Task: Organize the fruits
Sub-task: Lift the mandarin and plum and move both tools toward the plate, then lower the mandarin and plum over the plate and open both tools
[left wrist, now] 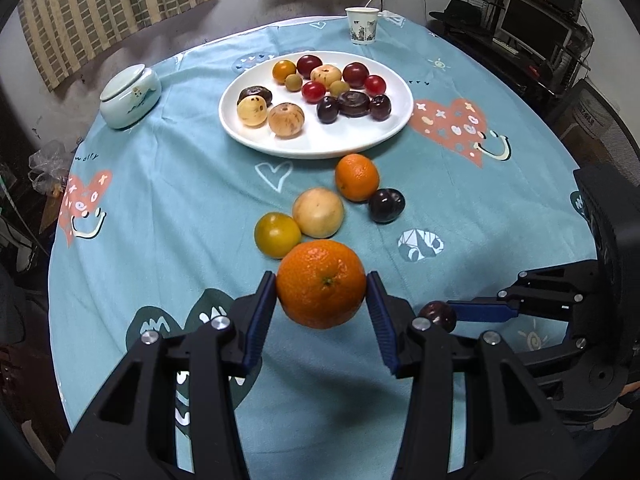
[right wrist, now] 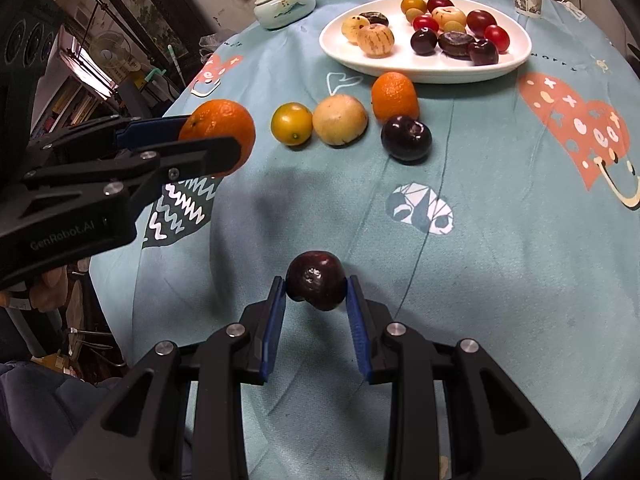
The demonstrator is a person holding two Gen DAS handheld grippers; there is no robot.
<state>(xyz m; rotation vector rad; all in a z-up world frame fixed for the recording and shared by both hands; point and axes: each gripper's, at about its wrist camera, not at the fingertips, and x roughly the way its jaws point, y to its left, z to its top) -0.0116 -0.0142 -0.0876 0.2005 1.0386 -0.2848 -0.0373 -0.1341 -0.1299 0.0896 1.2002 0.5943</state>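
My left gripper (left wrist: 322, 290) is shut on a large orange (left wrist: 321, 283), held above the blue tablecloth; the same orange (right wrist: 219, 130) shows at the left of the right wrist view. My right gripper (right wrist: 316, 286) is shut on a dark plum (right wrist: 316, 280), which also appears beside the left gripper as a dark plum (left wrist: 438, 316). On the cloth lie a yellow fruit (left wrist: 277, 234), a pale round fruit (left wrist: 318, 213), a small orange (left wrist: 357, 177) and another dark plum (left wrist: 386, 205). Behind them a white plate (left wrist: 320, 144) holds several mixed fruits.
A pale ceramic lidded jar (left wrist: 130, 96) stands at the far left of the round table. A paper cup (left wrist: 362, 25) stands at the far edge behind the plate. Curtains, shelves and a monitor surround the table. A hand (right wrist: 48, 288) holds the left gripper.
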